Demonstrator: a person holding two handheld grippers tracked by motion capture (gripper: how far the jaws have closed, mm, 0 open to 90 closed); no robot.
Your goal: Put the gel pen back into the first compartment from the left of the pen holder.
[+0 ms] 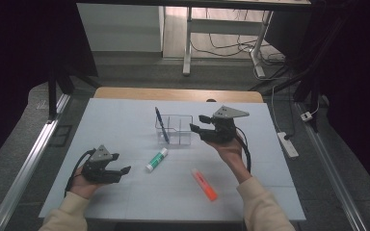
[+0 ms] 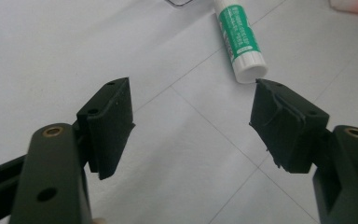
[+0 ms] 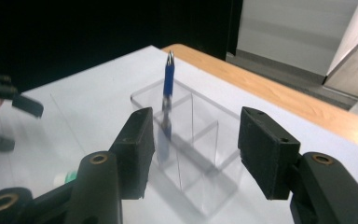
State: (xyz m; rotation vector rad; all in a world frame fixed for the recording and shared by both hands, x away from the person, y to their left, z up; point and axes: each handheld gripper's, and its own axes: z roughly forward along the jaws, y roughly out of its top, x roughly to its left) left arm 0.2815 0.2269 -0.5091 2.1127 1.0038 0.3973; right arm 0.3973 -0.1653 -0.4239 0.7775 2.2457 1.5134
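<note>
A clear plastic organizer (image 1: pixel 178 130) with several compartments stands mid-table, and a blue pen (image 1: pixel 161 124) leans upright in its left compartment. My right gripper (image 1: pixel 198 122) hovers just right of the organizer, open with nothing between its pads. In the right gripper view the pen (image 3: pixel 168 88) and the organizer (image 3: pixel 200 140) lie straight ahead of the open right gripper (image 3: pixel 196 116). A white glue stick (image 1: pixel 157 159) with a green label lies in front of the organizer. My left gripper (image 1: pixel 120 163) rests open to its left. In the left gripper view the glue stick (image 2: pixel 238 39) ends near the right pad of the left gripper (image 2: pixel 192 86).
An orange highlighter (image 1: pixel 204 184) lies on the white table cover (image 1: pixel 125 115) near the front, right of centre. A wooden table edge (image 1: pixel 178 94) runs behind the cover. Dark curtains, desk legs and cables on the floor lie beyond.
</note>
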